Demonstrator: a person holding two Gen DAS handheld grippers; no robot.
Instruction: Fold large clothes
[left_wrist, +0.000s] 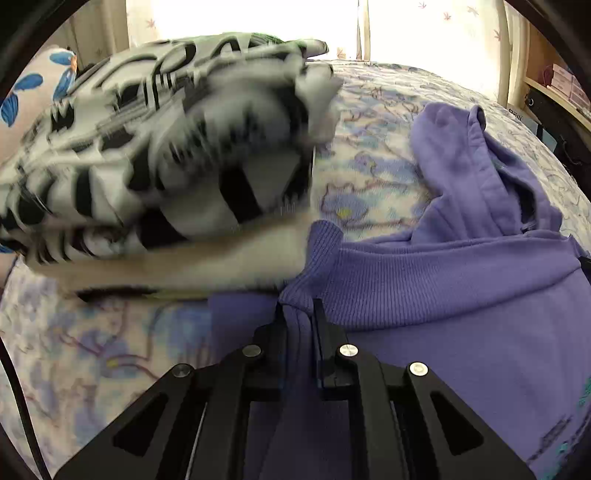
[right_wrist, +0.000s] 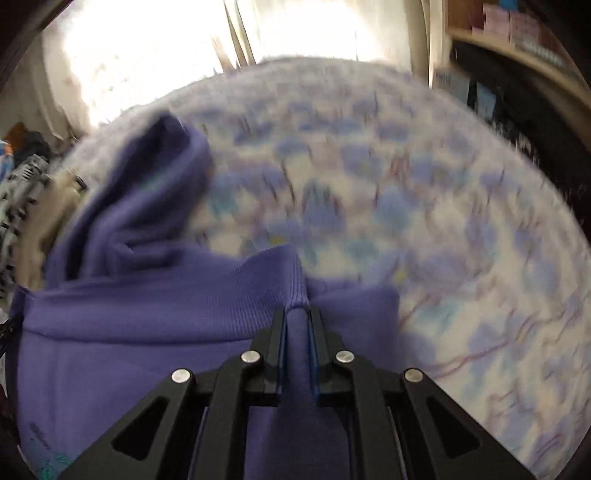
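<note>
A purple hoodie (left_wrist: 461, 295) lies on a floral bedspread (left_wrist: 369, 177). Its ribbed hem runs across the near part of both views and its hood (left_wrist: 480, 166) lies farther back. My left gripper (left_wrist: 298, 306) is shut on the left corner of the ribbed hem. My right gripper (right_wrist: 297, 312) is shut on the right corner of the hoodie's (right_wrist: 147, 314) hem. The hem stretches between the two grippers. The hood (right_wrist: 159, 177) shows at the upper left of the right wrist view, which is blurred by motion.
A stack of folded clothes, black-and-white patterned on top (left_wrist: 155, 147), sits on the bed to the left of the hoodie. The bedspread (right_wrist: 424, 221) stretches to the right. Wooden shelves (right_wrist: 517, 40) stand at the far right. Bright curtained windows are behind the bed.
</note>
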